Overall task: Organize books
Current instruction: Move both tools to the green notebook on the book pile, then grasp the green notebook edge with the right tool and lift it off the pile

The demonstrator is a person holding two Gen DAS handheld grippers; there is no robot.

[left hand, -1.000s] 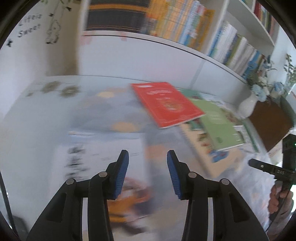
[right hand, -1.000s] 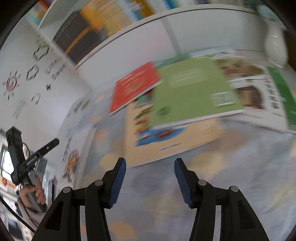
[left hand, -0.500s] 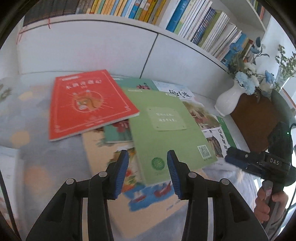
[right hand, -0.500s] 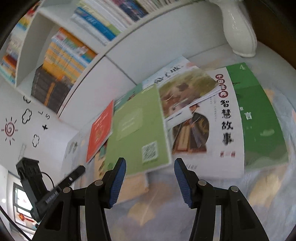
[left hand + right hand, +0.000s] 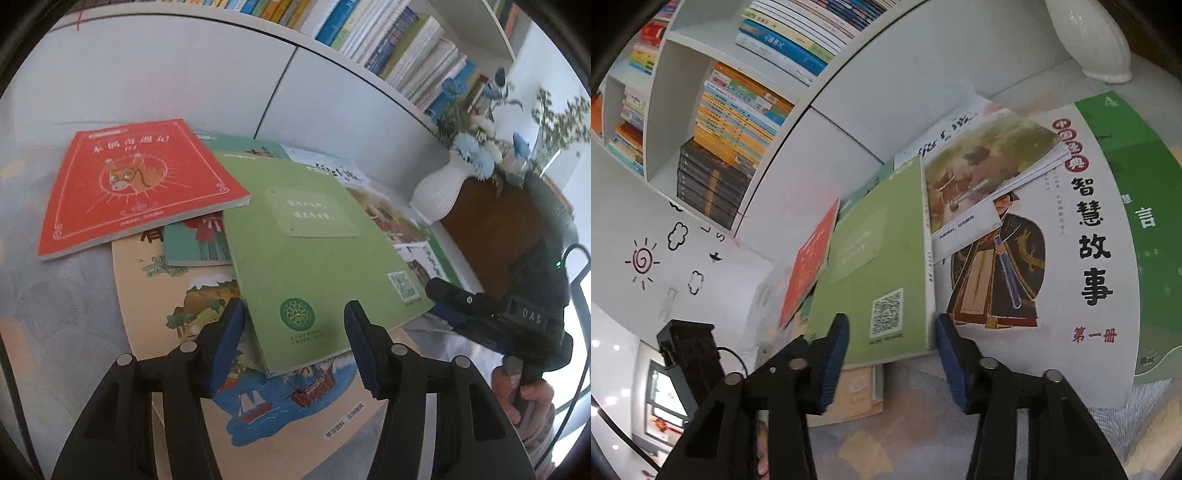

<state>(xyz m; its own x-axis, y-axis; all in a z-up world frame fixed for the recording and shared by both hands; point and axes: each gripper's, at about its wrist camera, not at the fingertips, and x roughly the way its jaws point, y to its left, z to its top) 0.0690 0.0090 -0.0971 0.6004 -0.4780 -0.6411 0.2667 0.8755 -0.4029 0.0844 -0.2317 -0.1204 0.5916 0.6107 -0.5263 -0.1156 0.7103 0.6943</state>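
Observation:
A pile of books lies on the grey patterned table. A light green book (image 5: pixel 314 251) is on top. Beside it lies a red book (image 5: pixel 136 184), and under it a large beige picture book (image 5: pixel 258 398). My left gripper (image 5: pixel 294 332) hovers over the green book's near edge, its jaws opening and its pads off the cover. My right gripper (image 5: pixel 892 341) straddles the same green book (image 5: pixel 871 266) at its QR-code corner, its jaws closing and the pads clear of it. A white book with a robed figure (image 5: pixel 1056 266) lies to the right.
A white vase (image 5: pixel 439 192) of flowers stands at the back right beside a brown box (image 5: pixel 495 225). A full bookshelf (image 5: pixel 388 44) runs along the wall behind. The right gripper's body (image 5: pixel 487 306), in a hand, is close on the right of the left wrist view.
Both grippers have swung in over the book pile and dropped closer to the green book. The left jaws have widened and the right jaws have narrowed.

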